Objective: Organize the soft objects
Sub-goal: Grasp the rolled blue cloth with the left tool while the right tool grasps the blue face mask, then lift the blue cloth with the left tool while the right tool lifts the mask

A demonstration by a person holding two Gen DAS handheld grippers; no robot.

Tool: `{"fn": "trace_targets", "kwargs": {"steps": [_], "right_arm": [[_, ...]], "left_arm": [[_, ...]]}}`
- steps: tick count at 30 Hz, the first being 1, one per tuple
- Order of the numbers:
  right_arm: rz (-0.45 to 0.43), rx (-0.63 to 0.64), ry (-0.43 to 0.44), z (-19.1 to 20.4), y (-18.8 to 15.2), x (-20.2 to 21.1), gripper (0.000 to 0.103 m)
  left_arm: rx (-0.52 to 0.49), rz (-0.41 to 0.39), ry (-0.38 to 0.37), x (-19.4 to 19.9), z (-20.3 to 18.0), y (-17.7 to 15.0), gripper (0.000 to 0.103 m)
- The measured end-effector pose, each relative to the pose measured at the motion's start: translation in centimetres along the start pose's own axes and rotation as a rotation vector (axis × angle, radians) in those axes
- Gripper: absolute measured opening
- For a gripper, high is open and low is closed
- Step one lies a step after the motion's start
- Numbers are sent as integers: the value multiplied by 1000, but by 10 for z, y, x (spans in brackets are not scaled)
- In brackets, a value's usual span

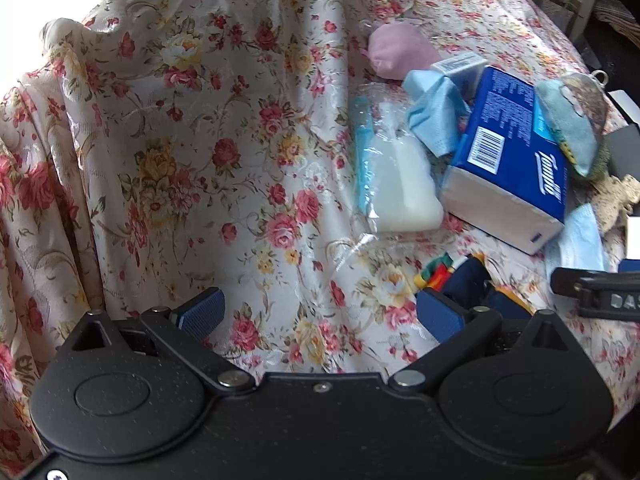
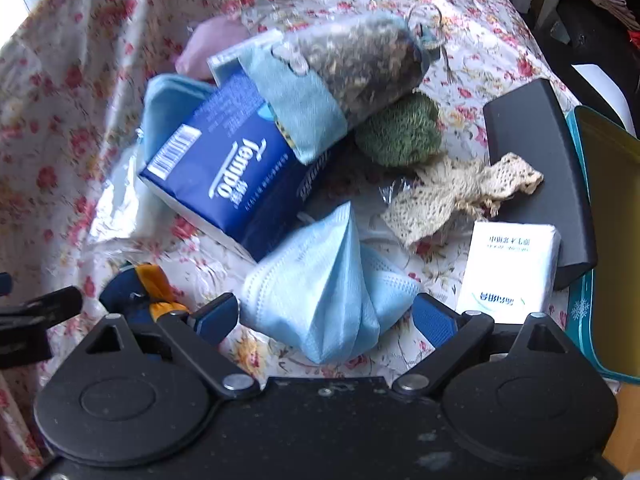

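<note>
Our right gripper (image 2: 324, 316), jaws apart, straddles the crumpled pale-blue face mask (image 2: 320, 292) without pinching it; we risk snagging only a fold (it sits loosely on the floral cloth (image 2: 60, 128)). Our left gripper (image 1: 320, 312) gapes over bare cloth.

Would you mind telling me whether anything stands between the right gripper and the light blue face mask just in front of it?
Nothing visible does. The light blue face mask lies between the fingers of the right gripper, which do not press on it.
</note>
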State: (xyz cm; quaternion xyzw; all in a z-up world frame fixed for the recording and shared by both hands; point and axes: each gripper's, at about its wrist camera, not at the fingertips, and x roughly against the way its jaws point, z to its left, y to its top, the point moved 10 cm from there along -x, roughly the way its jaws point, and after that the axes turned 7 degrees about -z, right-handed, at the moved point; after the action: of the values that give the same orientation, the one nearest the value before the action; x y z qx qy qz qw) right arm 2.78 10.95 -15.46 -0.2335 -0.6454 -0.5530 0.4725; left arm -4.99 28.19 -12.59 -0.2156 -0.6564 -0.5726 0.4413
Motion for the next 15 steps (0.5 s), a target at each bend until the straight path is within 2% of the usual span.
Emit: {"fn": "trace_targets", "kwargs": {"steps": [2,4,8,15], "right_arm": [[10,-1,7,0,-4,-2,77],[22,-10,21,0,-7,-2,70],[15,-23,29,-6,-9,2,64],[-20,-44,36,-14,1,21,63]], "left_arm": [[-28,-4,-30,4,-5,-4,99],[-62,-9,-64,7,-13,-8,99],[-121,-12,-152,9,-36,-12,99],[-238,-48,-246,8,-70,-14,99]]}}
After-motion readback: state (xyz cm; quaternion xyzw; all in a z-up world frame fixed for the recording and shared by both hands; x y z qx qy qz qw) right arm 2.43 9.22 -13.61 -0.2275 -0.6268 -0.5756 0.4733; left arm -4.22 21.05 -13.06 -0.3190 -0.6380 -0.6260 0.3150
